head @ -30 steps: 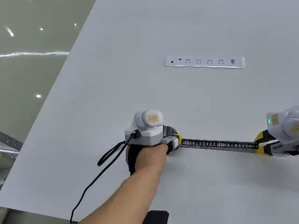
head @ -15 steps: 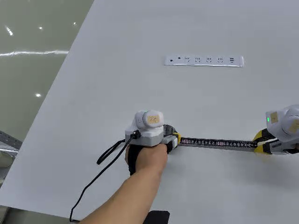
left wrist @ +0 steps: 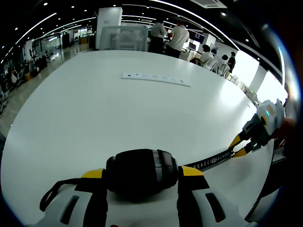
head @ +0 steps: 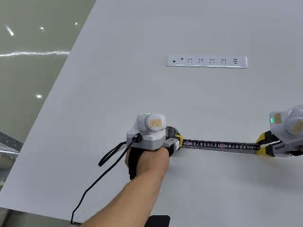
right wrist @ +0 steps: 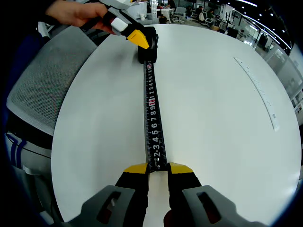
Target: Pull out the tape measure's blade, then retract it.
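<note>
At the left of the head view, a black cable [head: 97, 182] is seen trailing across the white worktop [head: 123, 85] towards its near edge; a black strap [head: 111, 154] loops just beside it. A hand [head: 149, 161] is wrapped around the left gripper [head: 174, 142]; its yellow-tipped jaws are closed on the tape measure's case [head: 171, 134], one on either side. In the left gripper view the black case is held squarely between the two jaws, low in the picture, resting on the worktop.

From the case, the blade [head: 220, 146] is drawn out to the right, flat along the worktop, its printed numbers facing up; in the right gripper view it runs straight from the case down to the jaws.

At the right edge of the head view, the right gripper [head: 261, 146] is seen with its jaws pinched shut on the blade's free end; the tip is clamped between the yellow pads, and the two grippers are held well apart, the blade stretched between them.

Further back on the worktop, a white power strip [head: 207, 61] lies well clear of the tape measure. In the right gripper view a grey mesh chair [right wrist: 45, 80] is seen beside the worktop.
</note>
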Demonstrator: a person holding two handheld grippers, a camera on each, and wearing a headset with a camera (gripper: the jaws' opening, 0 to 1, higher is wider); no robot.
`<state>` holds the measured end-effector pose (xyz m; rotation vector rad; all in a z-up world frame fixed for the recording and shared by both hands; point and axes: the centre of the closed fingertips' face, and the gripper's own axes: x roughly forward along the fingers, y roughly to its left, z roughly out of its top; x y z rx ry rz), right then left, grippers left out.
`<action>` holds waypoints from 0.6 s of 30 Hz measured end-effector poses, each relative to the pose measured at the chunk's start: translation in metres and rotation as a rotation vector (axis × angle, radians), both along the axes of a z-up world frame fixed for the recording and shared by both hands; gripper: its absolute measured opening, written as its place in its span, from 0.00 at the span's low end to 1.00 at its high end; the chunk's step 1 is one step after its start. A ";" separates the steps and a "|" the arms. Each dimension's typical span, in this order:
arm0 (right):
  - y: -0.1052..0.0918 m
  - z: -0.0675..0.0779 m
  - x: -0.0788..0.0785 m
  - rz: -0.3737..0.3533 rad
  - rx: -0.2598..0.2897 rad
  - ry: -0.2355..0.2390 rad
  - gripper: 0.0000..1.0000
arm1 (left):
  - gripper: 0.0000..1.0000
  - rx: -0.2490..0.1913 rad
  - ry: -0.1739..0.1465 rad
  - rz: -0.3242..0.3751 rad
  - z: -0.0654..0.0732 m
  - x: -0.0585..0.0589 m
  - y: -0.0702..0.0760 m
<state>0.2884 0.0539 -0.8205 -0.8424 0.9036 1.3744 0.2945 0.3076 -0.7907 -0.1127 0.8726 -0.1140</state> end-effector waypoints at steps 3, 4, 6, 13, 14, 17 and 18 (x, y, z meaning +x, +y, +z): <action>0.002 0.000 -0.001 -0.002 0.005 0.003 0.11 | 0.55 -0.002 0.000 -0.006 0.000 0.000 0.000; 0.003 0.000 -0.001 -0.003 0.006 0.006 0.11 | 0.55 -0.004 0.000 -0.007 0.000 0.000 0.000; 0.005 0.000 -0.001 -0.004 0.011 0.011 0.11 | 0.55 -0.003 0.000 -0.012 0.000 0.000 0.000; 0.014 0.001 -0.002 -0.009 0.030 0.023 0.11 | 0.55 -0.006 -0.003 -0.020 0.000 0.000 0.000; 0.016 0.001 -0.002 -0.011 0.032 0.026 0.11 | 0.55 -0.007 -0.002 -0.020 0.000 0.000 0.000; 0.020 0.001 -0.002 -0.006 0.034 0.026 0.11 | 0.55 -0.008 -0.003 -0.019 0.000 0.000 0.000; 0.020 0.001 -0.002 -0.006 0.035 0.028 0.11 | 0.55 -0.008 -0.003 -0.020 0.000 0.000 0.000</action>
